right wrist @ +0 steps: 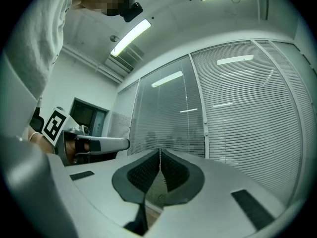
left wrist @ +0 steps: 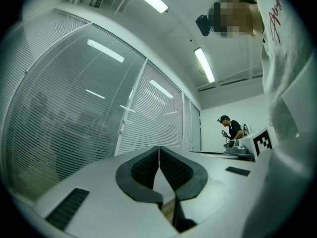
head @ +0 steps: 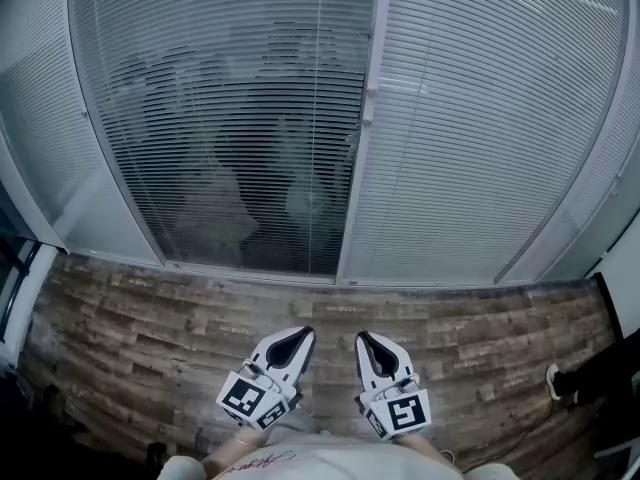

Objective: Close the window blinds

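A floor-to-ceiling window fills the head view. The blinds in its left pane (head: 230,128) have slats tilted apart, so dark shapes show through. The slats in the right pane (head: 480,118) lie flat and pale. A small control piece (head: 369,101) sits on the white mullion between them and shows also in the right gripper view (right wrist: 204,125). Both grippers hang low by the person's body, well short of the glass. My left gripper (head: 300,334) (left wrist: 159,148) is shut with nothing in it. My right gripper (head: 364,339) (right wrist: 160,150) is likewise shut and empty.
A wood-plank floor (head: 150,318) runs from the window to the person's feet. A dark doorway (head: 12,263) stands at the far left. Someone's shoe (head: 556,380) shows at the right. Another person in black (left wrist: 232,130) stands further along the wall.
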The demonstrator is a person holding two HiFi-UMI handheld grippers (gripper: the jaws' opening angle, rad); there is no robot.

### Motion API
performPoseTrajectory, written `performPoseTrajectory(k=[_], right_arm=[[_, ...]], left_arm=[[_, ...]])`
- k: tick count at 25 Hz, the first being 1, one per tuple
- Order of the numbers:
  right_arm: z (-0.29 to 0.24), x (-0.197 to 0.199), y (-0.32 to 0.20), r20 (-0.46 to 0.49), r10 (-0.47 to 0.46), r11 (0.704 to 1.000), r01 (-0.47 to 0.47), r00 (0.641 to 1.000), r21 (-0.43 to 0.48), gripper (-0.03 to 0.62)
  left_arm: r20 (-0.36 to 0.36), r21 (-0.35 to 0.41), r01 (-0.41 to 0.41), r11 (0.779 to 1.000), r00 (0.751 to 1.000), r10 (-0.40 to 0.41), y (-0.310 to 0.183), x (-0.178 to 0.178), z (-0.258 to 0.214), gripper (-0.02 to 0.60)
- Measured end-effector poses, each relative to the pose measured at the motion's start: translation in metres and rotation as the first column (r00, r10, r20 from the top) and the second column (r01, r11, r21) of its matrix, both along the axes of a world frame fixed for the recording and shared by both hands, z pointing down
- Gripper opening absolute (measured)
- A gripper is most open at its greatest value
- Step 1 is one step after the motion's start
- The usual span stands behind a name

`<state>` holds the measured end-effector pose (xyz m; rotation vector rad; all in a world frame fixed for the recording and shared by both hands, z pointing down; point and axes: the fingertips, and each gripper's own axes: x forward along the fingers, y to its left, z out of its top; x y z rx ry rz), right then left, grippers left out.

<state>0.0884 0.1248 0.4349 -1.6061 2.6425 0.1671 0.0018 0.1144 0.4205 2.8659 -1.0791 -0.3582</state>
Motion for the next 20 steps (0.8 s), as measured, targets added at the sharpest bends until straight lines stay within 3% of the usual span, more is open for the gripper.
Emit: performPoseTrajectory(k=[10, 20], right_arm=[[0.005, 0.001, -0.036, -0.010, 0.005, 1.000, -0.005, 1.000, -0.010, 0.025], [0.009, -0.001, -0.128, -0.025, 0.023, 1.000, -0.024, 0.999, -0.016, 0.025]], left_arm=[[-0.011, 0.026, 0.003, 1.000, 1.000, -0.003, -0.045, 0.005, -0.007, 0.018], [-0.009, 0.023, 0.000, 1.000, 1.000, 0.000, -0.137, 0.000, -0.007, 0.018]])
